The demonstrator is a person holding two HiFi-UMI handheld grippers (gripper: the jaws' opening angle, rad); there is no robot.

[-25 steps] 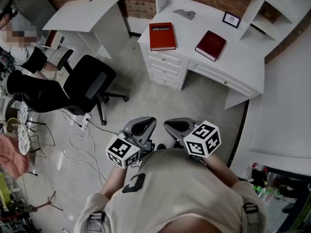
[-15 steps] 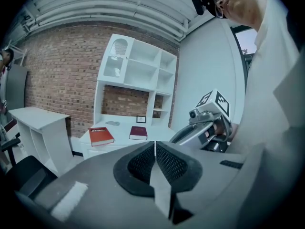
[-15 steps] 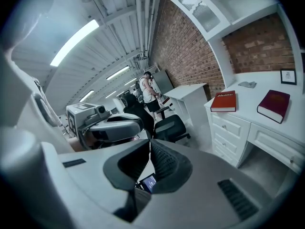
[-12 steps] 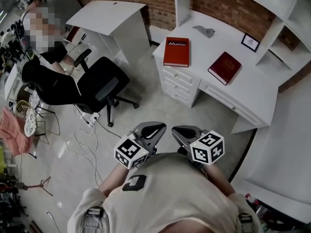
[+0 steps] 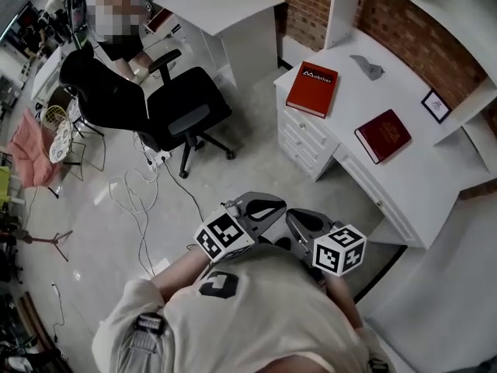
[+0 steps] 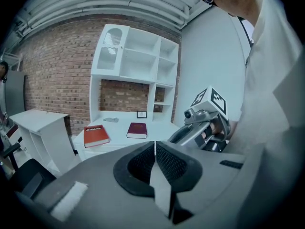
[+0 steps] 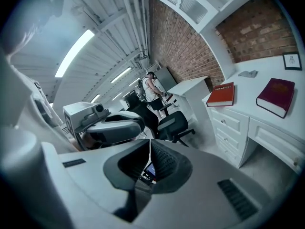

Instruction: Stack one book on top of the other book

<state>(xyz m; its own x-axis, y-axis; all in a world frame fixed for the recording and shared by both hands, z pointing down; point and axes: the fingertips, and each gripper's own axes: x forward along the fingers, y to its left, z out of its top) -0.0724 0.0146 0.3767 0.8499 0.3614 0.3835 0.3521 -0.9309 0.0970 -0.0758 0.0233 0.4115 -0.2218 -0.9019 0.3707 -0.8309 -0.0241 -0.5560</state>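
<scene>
A: Head view: white desk (image 5: 349,103) fills the upper right, black office chair (image 5: 189,115) sits upper left of centre.
B: Books?
A: Both flat on the desktop, well apart. Red book (image 5: 311,88) by the desk's left corner, dark red book (image 5: 383,135) to its lower right.
B: Tongs?
A: Left gripper (image 6: 155,147) and right gripper (image 7: 150,144) side by side at bottom centre, close to the person's chest, well apart from the desk. Jaws pressed together on both, nothing between them.
B: Anything smaller?
A: Small framed picture (image 5: 436,106) on the desk, near the right edge.
</scene>
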